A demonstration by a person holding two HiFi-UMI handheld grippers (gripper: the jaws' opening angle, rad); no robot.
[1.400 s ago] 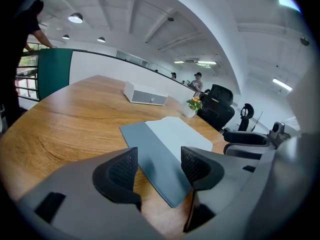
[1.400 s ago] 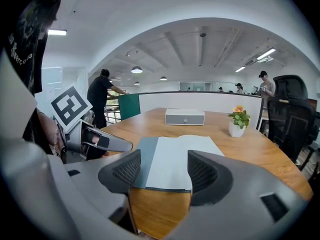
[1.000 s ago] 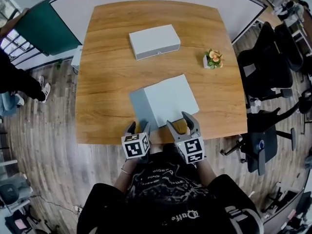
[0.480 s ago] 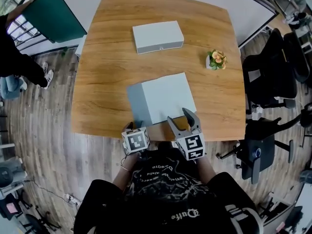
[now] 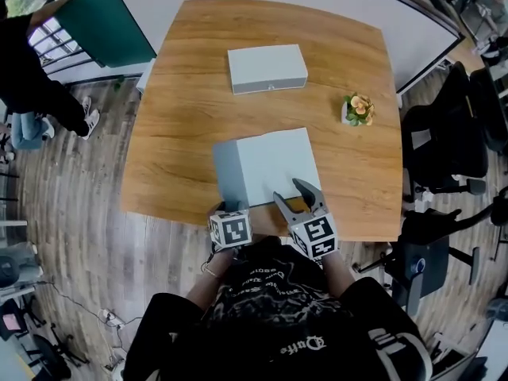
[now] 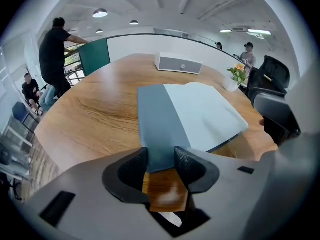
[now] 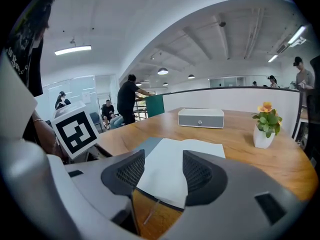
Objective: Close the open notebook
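The open notebook (image 5: 274, 165) lies on the wooden table (image 5: 182, 133), with a grey-blue cover strip on its left and white pages on its right. My left gripper (image 5: 225, 208) points steeply down at its near left corner. Its jaws have just been closing, and the grey cover's near edge (image 6: 157, 134) shows in the gap between the tips of the left gripper (image 6: 161, 160), not pinched. My right gripper (image 5: 292, 193) hovers at the near right corner. Its jaws have also been closing but stand apart, and the white page (image 7: 172, 156) is framed by the right gripper (image 7: 161, 173).
A white box (image 5: 267, 68) sits at the far middle of the table, and a small flower pot (image 5: 359, 109) at the right. Office chairs (image 5: 444, 149) stand to the right. A person (image 5: 32, 78) stands by a green board (image 5: 103, 26) at the left.
My left gripper has tipped further down at the notebook's near left corner, and its marker cube now hides most of its fingers. The notebook lies as before.
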